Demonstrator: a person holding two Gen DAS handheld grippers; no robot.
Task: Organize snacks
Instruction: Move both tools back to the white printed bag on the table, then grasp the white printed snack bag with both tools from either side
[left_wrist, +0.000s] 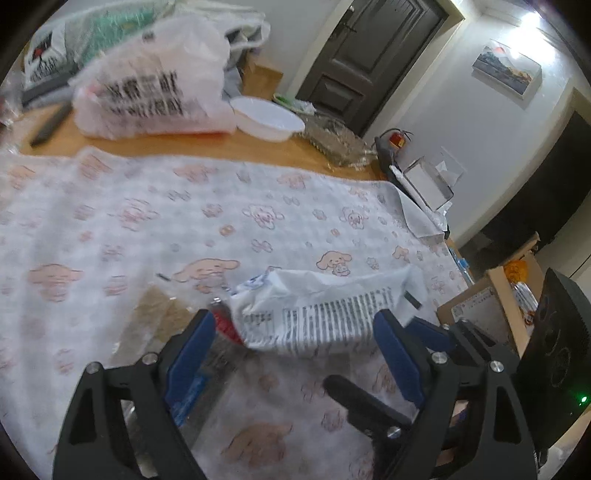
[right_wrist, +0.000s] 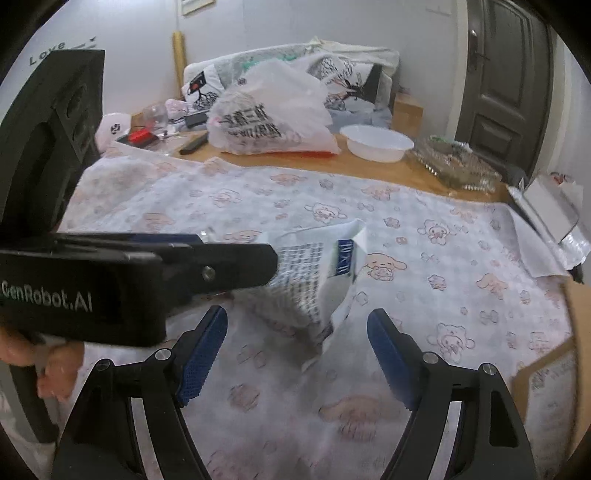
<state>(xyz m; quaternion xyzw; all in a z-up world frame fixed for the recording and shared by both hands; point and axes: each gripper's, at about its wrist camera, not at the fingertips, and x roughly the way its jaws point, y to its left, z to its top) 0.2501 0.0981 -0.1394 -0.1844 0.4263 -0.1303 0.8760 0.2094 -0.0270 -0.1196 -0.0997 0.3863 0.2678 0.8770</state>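
Now we hold the snack bag (left_wrist: 325, 314) crosswise between our left gripper (left_wrist: 295, 328) fingers, seemingly clamped; our right gripper (right_wrist: 297, 326), spread apart, waits just beside it.

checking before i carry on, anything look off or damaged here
The white snack packet looks crumpled and hangs tilted above the patterned cloth. The cloth's far right corner is folded up.

white walls (left_wrist: 436, 96) | dark door (left_wrist: 369, 55) | framed picture (left_wrist: 508, 70) | possibly wooden table (right_wrist: 280, 162)
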